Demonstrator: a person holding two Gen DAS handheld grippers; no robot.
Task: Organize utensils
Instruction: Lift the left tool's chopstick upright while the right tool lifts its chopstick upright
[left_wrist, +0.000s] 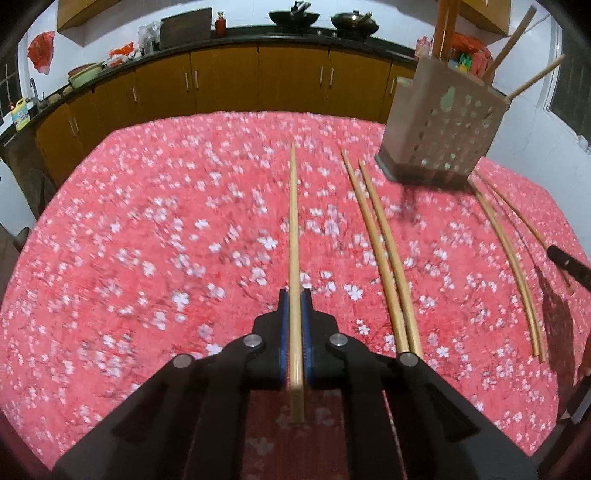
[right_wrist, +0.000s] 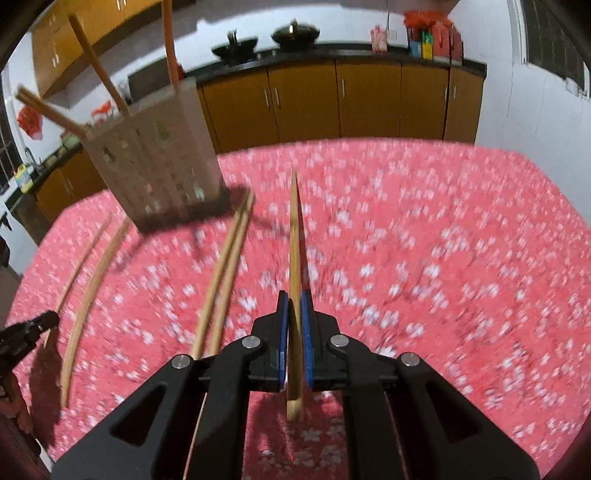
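While each gripper carries a single chopstick, the rest of the set lies spread on the tabletop (left_wrist: 147, 240), which is covered in a red cloth with white blossoms. The left gripper (left_wrist: 294, 295) has its blue-padded fingers (left_wrist: 282, 332) pressed narrow on a chopstick (left_wrist: 294, 229) that runs straight away toward the far side. The right gripper (right_wrist: 294, 297) likewise pinches its own chopstick (right_wrist: 294, 240) between closed fingers (right_wrist: 306, 332), the stick pointing far.

A beige perforated utensil holder (left_wrist: 443, 125) stands on the far right of the left wrist view and on the far left of the right wrist view, with several chopsticks (left_wrist: 441, 26) leaning out of its top. A loose pair of chopsticks (left_wrist: 384, 251) lies side by side just right of the left gripper's stick, its far ends near the holder's base. Another pair (left_wrist: 509, 254) lies further right, also starting close to the holder.

Wooden cabinets (left_wrist: 221, 77) under a dark counter line the far wall, with two woks (left_wrist: 325, 18) on top.
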